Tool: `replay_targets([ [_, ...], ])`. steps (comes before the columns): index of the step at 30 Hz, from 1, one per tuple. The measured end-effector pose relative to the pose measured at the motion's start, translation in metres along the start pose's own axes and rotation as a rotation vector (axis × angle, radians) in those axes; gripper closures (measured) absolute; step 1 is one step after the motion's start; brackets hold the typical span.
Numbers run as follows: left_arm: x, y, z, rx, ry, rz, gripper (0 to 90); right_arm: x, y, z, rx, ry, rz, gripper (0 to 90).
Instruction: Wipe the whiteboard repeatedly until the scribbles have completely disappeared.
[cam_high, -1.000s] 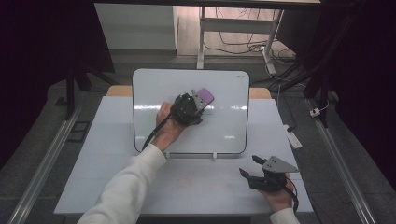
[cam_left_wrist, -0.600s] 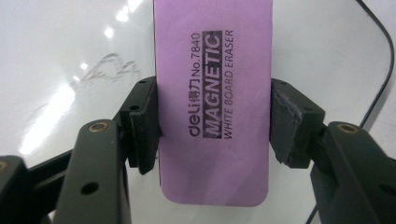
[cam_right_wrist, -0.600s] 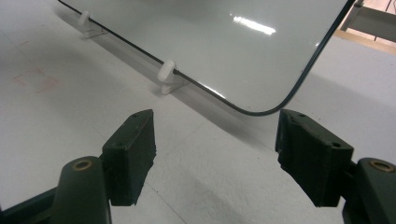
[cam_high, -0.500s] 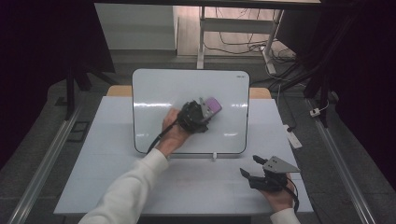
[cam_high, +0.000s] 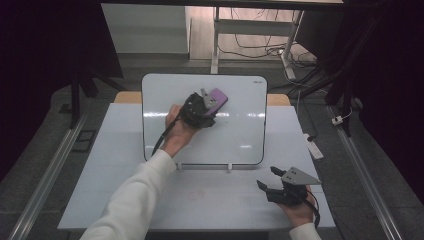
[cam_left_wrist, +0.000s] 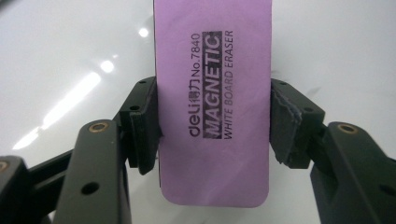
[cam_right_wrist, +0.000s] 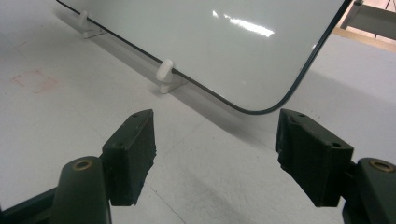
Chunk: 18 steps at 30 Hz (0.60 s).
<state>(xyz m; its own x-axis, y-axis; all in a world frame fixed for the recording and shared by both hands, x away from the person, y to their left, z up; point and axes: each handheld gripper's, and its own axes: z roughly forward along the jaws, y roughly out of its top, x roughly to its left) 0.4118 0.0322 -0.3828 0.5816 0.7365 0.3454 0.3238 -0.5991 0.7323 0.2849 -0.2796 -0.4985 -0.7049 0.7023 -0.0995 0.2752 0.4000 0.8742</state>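
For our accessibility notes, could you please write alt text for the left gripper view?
The left gripper clamps a purple eraser printed "deli No.7840 MAGNETIC WHITE BOARD ERASER" between its two black jaws. Behind it lies a glossy whiteboard with bright light reflections.

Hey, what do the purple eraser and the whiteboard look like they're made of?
Purple eraser: looks like soft matte foam, with a faintly mottled face and black print reading magnetic white board eraser. Whiteboard: smooth glossy white surface, probably coated or glass; it mirrors bright lights.

glossy smooth white whiteboard (cam_high: 235, 135) catching glare, matt purple eraser (cam_left_wrist: 212, 98) (soft-looking, printed face), table (cam_right_wrist: 56, 135) faintly rough.
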Motion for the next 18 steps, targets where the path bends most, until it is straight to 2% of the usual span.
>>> replay_targets([
  [2, -0.014, 0.004, 0.006, 0.005, -0.026, 0.035, 41.3, 0.0, 0.0, 0.0, 0.0, 0.001, 0.001, 28.3],
  [3, -0.024, 0.006, 0.009, 0.007, -0.058, 0.054, 41.3, 0.0, 0.0, 0.0, 0.0, 0.001, 0.001, 28.3],
  [4, -0.031, 0.007, 0.011, 0.009, -0.07, 0.066, 41.3, 0.0, 0.0, 0.0, 0.0, 0.001, 0.001, 28.3],
  [6, -0.047, 0.008, 0.017, 0.02, -0.097, 0.115, 41.3, 0.0, 0.0, 0.0, 0.0, 0.002, 0.001, 28.3],
  [10, -0.072, 0.003, 0.023, 0.024, -0.139, 0.162, 41.2, 0.0, 0.0, -0.001, -0.001, -0.001, 0.003, 28.3],
  [12, -0.073, 0.0, 0.022, 0.019, -0.143, 0.165, 41.2, 0.0, 0.0, -0.001, -0.002, -0.002, 0.002, 28.3],
  [14, -0.068, -0.001, 0.021, 0.019, -0.16, 0.142, 41.2, 0.0, -0.001, -0.001, -0.001, -0.003, 0.002, 28.3],
  [15, -0.063, -0.002, 0.02, 0.017, -0.154, 0.13, 41.2, 0.0, -0.001, -0.001, 0.0, -0.004, 0.002, 28.3],
  [18, -0.042, -0.004, 0.011, -0.001, -0.091, 0.088, 41.2, 0.0, 0.0, -0.002, -0.002, -0.006, 0.0, 28.3],
])
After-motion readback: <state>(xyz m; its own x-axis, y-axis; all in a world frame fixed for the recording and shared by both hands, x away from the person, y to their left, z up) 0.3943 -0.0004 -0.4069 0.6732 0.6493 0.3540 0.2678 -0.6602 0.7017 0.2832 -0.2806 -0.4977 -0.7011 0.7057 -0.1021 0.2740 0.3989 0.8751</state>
